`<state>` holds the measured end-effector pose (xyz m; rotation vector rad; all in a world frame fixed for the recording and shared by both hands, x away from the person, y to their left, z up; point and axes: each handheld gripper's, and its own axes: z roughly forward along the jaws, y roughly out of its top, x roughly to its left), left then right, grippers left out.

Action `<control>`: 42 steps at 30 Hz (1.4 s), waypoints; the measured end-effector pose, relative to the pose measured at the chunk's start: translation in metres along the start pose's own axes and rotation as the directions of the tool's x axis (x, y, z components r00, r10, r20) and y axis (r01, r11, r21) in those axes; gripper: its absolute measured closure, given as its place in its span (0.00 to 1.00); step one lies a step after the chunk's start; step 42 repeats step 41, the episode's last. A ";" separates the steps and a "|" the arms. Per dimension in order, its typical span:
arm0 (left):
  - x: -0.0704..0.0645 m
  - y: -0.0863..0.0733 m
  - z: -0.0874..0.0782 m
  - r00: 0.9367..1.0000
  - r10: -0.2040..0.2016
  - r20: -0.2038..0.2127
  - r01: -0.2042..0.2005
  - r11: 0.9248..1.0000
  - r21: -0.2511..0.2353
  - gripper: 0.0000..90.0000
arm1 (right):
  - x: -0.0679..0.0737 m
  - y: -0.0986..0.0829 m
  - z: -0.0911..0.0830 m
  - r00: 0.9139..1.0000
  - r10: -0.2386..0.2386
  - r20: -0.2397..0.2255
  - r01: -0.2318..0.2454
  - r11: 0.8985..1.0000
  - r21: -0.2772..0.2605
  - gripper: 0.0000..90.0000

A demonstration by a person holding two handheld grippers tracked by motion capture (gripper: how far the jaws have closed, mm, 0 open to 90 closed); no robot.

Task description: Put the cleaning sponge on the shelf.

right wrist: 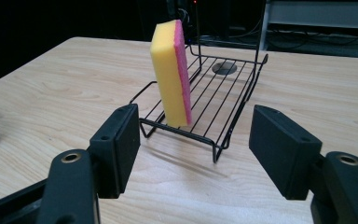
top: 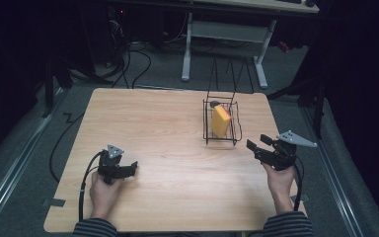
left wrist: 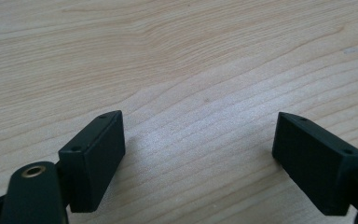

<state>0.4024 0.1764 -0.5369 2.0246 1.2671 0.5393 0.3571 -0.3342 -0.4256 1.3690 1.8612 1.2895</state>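
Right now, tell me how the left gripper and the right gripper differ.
The left gripper sits low at the table, facing bare wood; the right gripper is raised and aimed at the sponge standing on edge in the wire rack. The left gripper is far from the rack; the right gripper is close beside it. Both are open and hold nothing.

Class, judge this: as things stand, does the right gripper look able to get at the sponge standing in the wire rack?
Probably yes: the right gripper is open, aimed at the sponge, with bare table between; the rack is low-sided there.
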 end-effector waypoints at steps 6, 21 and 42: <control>0.000 0.000 0.000 1.000 0.000 0.000 0.000 1.000 0.000 0.20 | -0.004 -0.011 -0.008 1.000 0.017 0.002 -0.017 1.000 -0.014 0.38; 0.000 0.000 0.000 1.000 0.000 0.000 0.000 1.000 0.000 0.20 | -0.017 -0.072 0.010 0.995 0.020 0.097 -0.029 0.995 0.100 0.38; 0.000 0.000 0.000 1.000 0.000 0.000 0.000 1.000 0.001 0.20 | -0.023 -0.095 0.038 0.972 -0.070 0.222 0.003 0.957 0.291 0.38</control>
